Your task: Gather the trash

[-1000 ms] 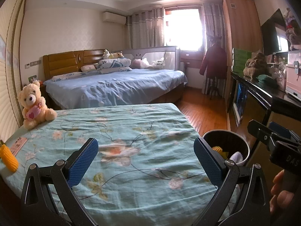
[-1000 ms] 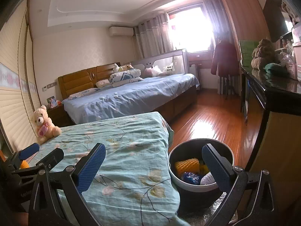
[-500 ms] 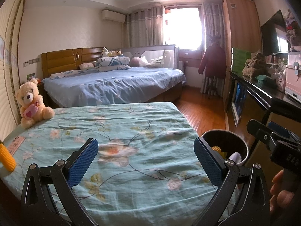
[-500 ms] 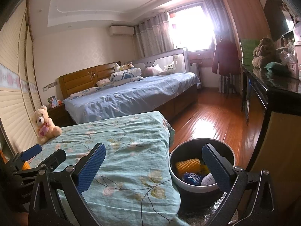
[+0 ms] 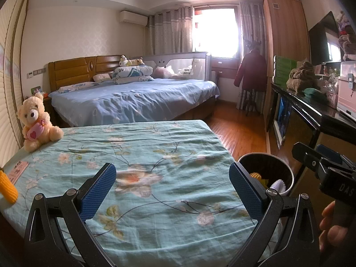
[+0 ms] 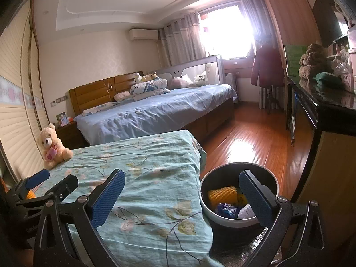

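Observation:
A round trash bin (image 6: 222, 217) stands on the floor right of the floral-sheeted bed (image 5: 144, 155); inside lie a yellow corn-like piece (image 6: 221, 195), a blue wrapper (image 6: 227, 209) and a white item (image 6: 245, 212). In the left wrist view the trash bin (image 5: 287, 173) sits at the bed's right edge. A yellow corn cob (image 5: 7, 185) lies at the bed's left edge beside a pink card (image 5: 19, 171). My left gripper (image 5: 172, 191) hovers open over the sheet, empty. My right gripper (image 6: 182, 200) is open and empty, its right finger over the bin.
A cream teddy bear (image 5: 35, 122) sits at the bed's far left corner. A blue-covered bed (image 5: 133, 98) lies beyond. A dark cabinet (image 6: 322, 111) lines the right wall, with wooden floor (image 6: 244, 138) between. A person's fingers (image 5: 331, 222) hold the right gripper handle.
The left wrist view has shifted slightly, so the teddy bear and corn cob sit further left. Both grippers remain open and empty.

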Motion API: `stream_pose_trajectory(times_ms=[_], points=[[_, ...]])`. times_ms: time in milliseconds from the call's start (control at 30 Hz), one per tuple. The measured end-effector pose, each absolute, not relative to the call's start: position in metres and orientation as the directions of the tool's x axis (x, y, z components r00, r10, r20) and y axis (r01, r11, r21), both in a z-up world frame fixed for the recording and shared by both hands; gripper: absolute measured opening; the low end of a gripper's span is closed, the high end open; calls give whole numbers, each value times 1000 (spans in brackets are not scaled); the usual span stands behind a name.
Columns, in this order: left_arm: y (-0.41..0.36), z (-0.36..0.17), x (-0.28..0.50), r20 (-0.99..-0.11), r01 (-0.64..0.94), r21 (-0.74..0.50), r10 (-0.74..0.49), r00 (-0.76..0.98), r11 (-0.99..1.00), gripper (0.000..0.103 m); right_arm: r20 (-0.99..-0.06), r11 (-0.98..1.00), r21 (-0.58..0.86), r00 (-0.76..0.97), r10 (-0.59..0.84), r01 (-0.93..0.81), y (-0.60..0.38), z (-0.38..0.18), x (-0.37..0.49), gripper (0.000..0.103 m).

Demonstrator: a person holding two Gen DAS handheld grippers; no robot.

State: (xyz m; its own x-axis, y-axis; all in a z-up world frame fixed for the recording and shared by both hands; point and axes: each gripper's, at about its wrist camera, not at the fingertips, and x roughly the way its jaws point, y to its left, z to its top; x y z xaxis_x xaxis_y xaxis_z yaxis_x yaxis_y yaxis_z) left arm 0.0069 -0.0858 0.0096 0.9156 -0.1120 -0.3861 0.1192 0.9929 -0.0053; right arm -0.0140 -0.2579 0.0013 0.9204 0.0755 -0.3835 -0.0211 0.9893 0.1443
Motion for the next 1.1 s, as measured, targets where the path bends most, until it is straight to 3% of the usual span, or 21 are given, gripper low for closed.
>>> stream_pose_trajectory(times_ms=[1100], points=[[-88, 8, 8, -389, 131, -2, -121, 913, 991, 103, -387, 989, 150, 919, 75, -17, -263, 0, -15, 103]])
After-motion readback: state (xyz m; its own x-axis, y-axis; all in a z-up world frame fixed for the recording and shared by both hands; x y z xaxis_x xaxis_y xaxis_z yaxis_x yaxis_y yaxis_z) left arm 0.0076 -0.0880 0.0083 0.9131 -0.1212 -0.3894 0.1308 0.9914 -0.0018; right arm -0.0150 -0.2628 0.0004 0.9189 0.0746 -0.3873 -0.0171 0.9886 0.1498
